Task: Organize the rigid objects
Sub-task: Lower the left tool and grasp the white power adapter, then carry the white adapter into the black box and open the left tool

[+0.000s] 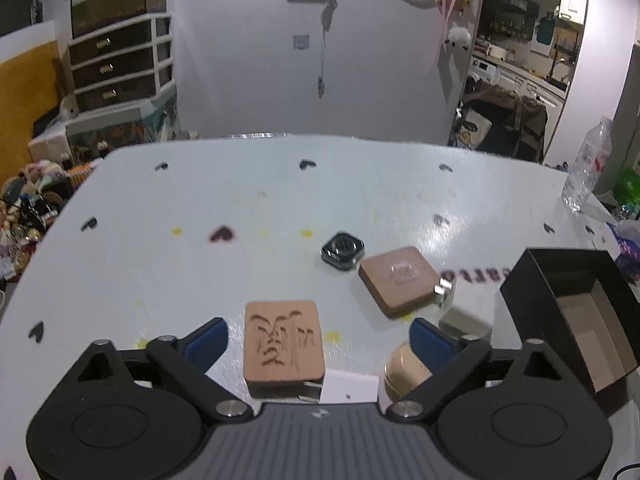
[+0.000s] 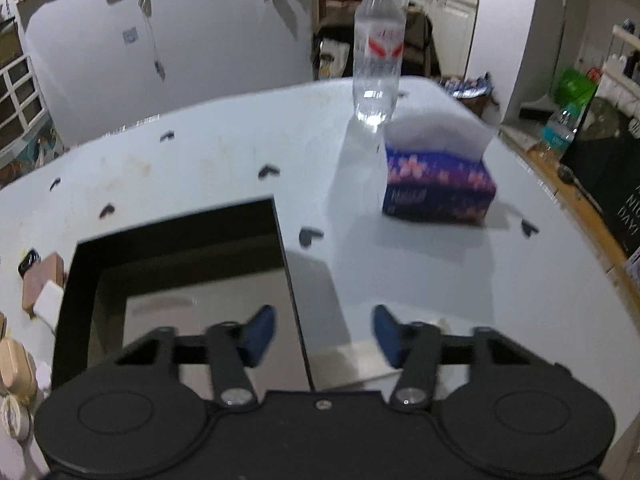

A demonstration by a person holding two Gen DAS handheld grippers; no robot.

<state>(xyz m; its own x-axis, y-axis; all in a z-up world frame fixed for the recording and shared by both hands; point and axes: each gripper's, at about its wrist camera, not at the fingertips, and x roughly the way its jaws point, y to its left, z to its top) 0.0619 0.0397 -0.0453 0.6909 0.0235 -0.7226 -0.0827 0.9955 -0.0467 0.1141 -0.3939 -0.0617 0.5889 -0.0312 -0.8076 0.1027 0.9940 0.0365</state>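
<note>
- The left claw [image 1: 318, 342] stands spread wide over the surface [image 1: 160, 264], its blue pads [image 1: 206, 342] apart on either side of a pink carved block [image 1: 283, 344]; neither pad touches the block.
- The carved block lies flat between the left claw's fingers, its grooved face up, resting partly on a white slab [image 1: 344, 390] just under the claw.
- Just inside the left claw's right finger lies a beige rounded case [image 1: 404, 372], close to that pad; whether they touch cannot be told.
- Ahead of the left claw and a little to its right lies a second pink square compact [image 1: 396, 280] with a metal clasp, tilted, and just beyond it a small black square piece [image 1: 342, 250].
- To the right of the left claw stands an open black box [image 1: 568, 312], its pale inside showing.
- The right claw [image 2: 324, 334] is part-open with nothing pinched; its left pad hangs over the inside of the box [image 2: 176, 264], its right pad outside, so the box's right wall runs between them, untouched.
- Ahead of the right claw and to its right stand a tissue pack [image 2: 438, 188] and, beyond it, an upright clear water bottle [image 2: 378, 52].
</note>
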